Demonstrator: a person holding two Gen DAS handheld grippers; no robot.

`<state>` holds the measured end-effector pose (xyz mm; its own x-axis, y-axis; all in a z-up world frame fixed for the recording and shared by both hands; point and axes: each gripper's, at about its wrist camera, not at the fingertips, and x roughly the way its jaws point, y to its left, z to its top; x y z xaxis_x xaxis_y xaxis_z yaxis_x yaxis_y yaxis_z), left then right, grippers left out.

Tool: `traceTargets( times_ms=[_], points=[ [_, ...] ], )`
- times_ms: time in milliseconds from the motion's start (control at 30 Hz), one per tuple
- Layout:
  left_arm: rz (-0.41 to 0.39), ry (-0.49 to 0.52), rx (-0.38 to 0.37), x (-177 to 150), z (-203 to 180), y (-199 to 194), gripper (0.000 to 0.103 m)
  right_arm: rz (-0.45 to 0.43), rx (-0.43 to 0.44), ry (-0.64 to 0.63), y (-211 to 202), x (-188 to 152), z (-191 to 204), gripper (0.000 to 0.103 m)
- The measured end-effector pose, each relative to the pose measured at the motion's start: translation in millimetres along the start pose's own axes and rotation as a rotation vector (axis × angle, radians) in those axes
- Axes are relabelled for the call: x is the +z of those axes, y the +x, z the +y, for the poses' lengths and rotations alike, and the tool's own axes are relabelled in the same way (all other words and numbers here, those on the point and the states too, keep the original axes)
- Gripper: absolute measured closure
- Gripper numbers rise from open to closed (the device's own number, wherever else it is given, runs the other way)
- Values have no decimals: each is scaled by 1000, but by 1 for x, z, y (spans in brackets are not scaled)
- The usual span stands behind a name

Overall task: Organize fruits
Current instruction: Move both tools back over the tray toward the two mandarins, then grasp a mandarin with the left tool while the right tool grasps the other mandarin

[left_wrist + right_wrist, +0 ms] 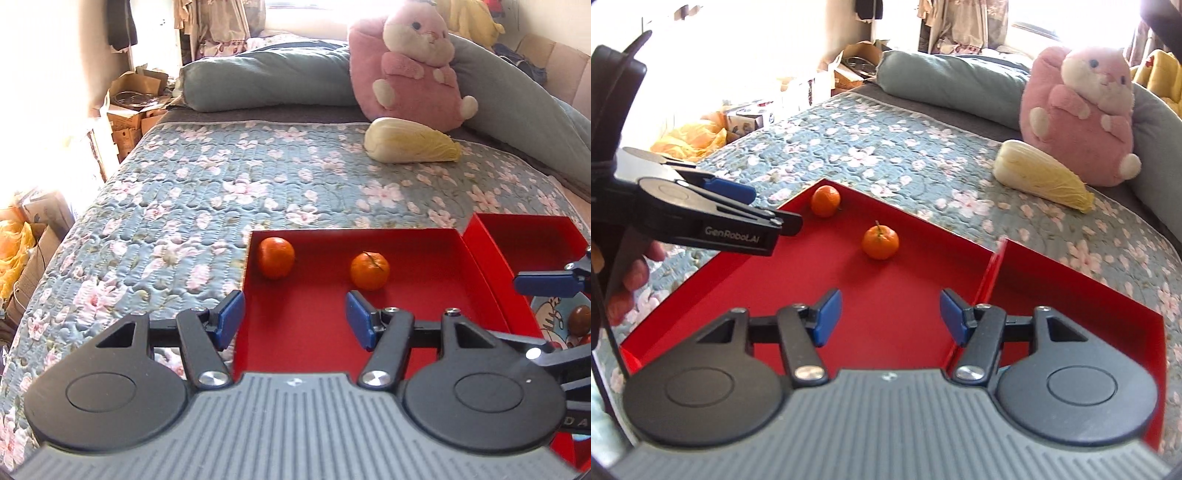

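Two oranges lie in a shallow red box [351,236] on the flowered bedspread: one [276,257] in the far left corner, one with a stem [369,270] near the middle. My left gripper [295,319] hangs open over the box's near left part, with nothing between its blue pads. In the right wrist view the same oranges [825,200] [880,242] lie ahead of my right gripper [891,318], which is open and empty over the box floor [738,273]. My left gripper [775,208] shows at that view's left.
A second red box [528,236] [1071,306] adjoins on the right. A dark brown fruit [580,320] lies on a cartoon-printed surface at the right edge. A napa cabbage [410,142] and pink plush toy [410,62] sit farther back; cardboard boxes [125,110] stand beyond the bed.
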<state>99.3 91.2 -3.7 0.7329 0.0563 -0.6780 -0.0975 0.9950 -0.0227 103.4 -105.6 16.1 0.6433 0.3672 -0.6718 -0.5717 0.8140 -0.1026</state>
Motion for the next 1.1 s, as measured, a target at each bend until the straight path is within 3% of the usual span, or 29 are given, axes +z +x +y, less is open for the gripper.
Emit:
traceTargets(
  times_ms=[233,500,567,633,1100],
  points=[
    [-23,-7,-12,9,20,19,37,28,12,11,62,26,3,41],
    [-55,18,-54,19,20,41,37,120,-1,20,121,41,0,42],
    [-55,14,-60,21,20,45,37,136,6,10,130,40,0,55],
    [-60,18,-69,21,19,49,37,135,36,6,134,39,0,62],
    [-36,93,-132,26,12,89,38,195,25,41,117,28,-25,63]
  ],
)
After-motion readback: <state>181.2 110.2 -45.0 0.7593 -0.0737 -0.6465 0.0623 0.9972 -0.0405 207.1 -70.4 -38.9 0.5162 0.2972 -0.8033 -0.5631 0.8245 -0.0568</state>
